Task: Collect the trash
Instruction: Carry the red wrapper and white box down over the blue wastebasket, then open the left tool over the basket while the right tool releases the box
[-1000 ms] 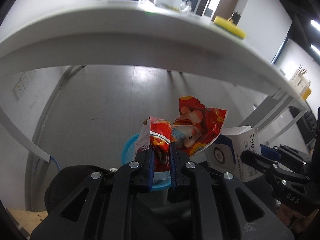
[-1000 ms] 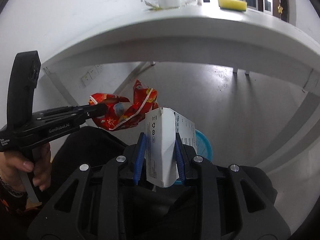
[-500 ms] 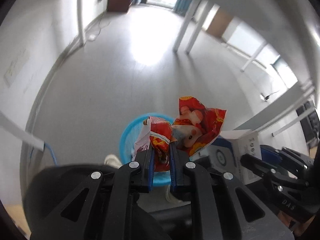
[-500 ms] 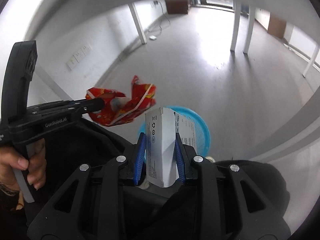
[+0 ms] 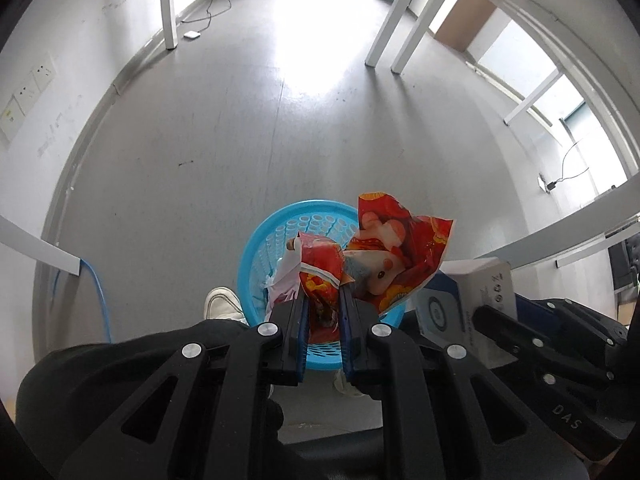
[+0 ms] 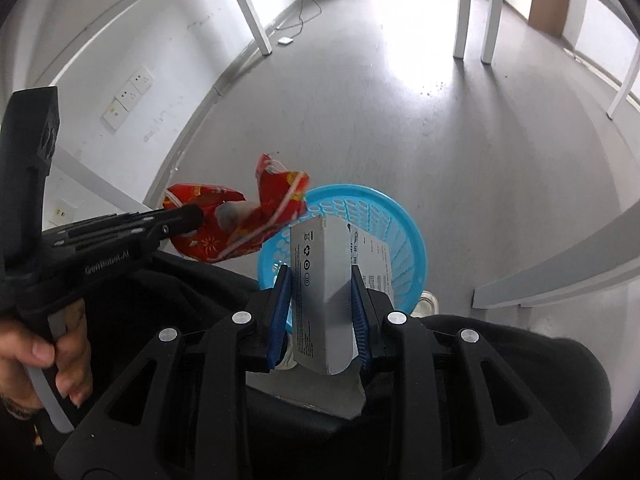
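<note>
Wrapper (image 5: 384, 256) — red, crumpled — is clamped in the left gripper (image 5: 323, 300) marked "GenRobot.AI", above the blue basket (image 5: 260, 248) on the floor. Right gripper (image 6: 322, 284), marked "DAS", is clamped on a white box (image 6: 320, 292) with recycling symbols — just right of the wrapper.

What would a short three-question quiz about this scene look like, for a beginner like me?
1. True or false: the left gripper is shut on a red snack wrapper.
2. What does the right gripper hold? A) a yellow sponge B) a white carton C) nothing
3. Fill in: on the floor under both grippers stands a blue ____.

Key:
1. True; the pads pinch the wrapper's crumpled end.
2. B; the carton stands upright between the blue pads.
3. Basket, a round one with a perforated wall, open at the top, with pale shoes showing beside it.
</note>
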`<state>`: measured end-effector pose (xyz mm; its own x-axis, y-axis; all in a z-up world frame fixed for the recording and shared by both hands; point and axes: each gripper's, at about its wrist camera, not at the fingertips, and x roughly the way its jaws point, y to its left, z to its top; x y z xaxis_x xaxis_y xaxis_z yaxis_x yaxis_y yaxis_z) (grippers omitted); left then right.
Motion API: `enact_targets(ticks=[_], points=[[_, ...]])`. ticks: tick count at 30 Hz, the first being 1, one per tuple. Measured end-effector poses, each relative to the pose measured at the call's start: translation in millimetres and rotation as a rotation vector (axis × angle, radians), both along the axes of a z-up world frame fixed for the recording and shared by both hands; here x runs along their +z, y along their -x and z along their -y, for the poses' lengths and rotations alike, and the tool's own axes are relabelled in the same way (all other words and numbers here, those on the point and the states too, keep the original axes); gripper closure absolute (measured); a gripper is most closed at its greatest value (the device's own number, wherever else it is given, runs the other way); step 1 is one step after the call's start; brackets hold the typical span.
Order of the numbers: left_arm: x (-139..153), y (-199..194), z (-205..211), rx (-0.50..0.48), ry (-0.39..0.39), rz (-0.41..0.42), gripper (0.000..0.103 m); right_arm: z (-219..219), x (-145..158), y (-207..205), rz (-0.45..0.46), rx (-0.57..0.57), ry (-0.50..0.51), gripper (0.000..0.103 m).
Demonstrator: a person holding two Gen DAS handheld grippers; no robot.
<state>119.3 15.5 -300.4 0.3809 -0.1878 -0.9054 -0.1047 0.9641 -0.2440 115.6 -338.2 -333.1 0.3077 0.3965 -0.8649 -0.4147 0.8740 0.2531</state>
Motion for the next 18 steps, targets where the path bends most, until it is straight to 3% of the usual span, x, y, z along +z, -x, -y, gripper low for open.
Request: enact_targets(ticks=[11,18], points=[[-33,-34,-4,0.033,-0.001,-0.084,0.091,-27,-47,-38,-0.099,0.021,0.033,0.076],[-59,-57,-7,0.062,-0.01,-0.147,0.091,-27,-77,-58,-0.205,-0.021,0.002,0.076]])
